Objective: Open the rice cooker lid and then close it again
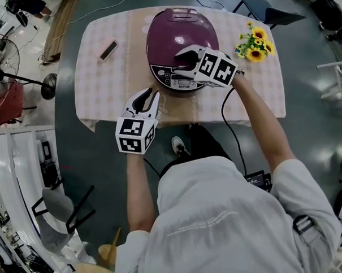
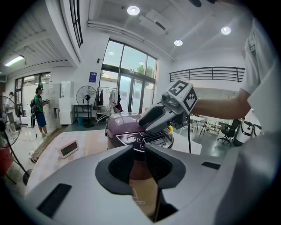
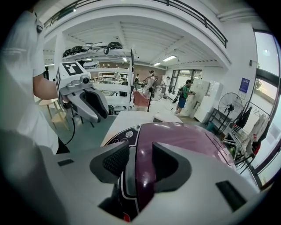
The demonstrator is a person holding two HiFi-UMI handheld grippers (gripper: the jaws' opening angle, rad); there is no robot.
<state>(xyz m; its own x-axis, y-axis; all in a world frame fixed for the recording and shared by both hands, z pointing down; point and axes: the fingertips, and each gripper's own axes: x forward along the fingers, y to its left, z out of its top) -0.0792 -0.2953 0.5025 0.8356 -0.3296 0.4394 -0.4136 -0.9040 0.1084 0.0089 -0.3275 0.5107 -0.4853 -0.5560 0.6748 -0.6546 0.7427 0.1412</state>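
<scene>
On the pale checked tablecloth [image 1: 101, 91], a small white rectangular clock with a dark screen [image 1: 108, 49] lies at about 9 o'clock from the cooker, well apart from it.

The left gripper [image 1: 149, 96], white with a marker cube, hovers over the near table edge at about 7 o'clock from the cooker and points toward it. In the left gripper view, the claw [image 2: 139, 151] is released. Its dark pads stand a little apart with nothing between them, and only the tan strip of cloth shows through the gap.

The glossy purple domed rice cooker [image 1: 181, 36] stands toward the table's 12 o'clock side. Its lid is down, and its dark control panel [image 1: 180, 80] faces the person.

The right gripper [image 1: 182, 58] rests over the front of the lid at about 5 o'clock on the dome, just above the panel. In the right gripper view, this claw [image 3: 140, 151] is also released. Its pads stand apart and straddle the front edge of the lid, where a grey latch strip runs between them, and neither pad is clearly pressing on it.

A bunch of yellow sunflowers with green leaves [image 1: 254, 44] sits at 3 o'clock from the cooker, near the right gripper's marker cube.
</scene>
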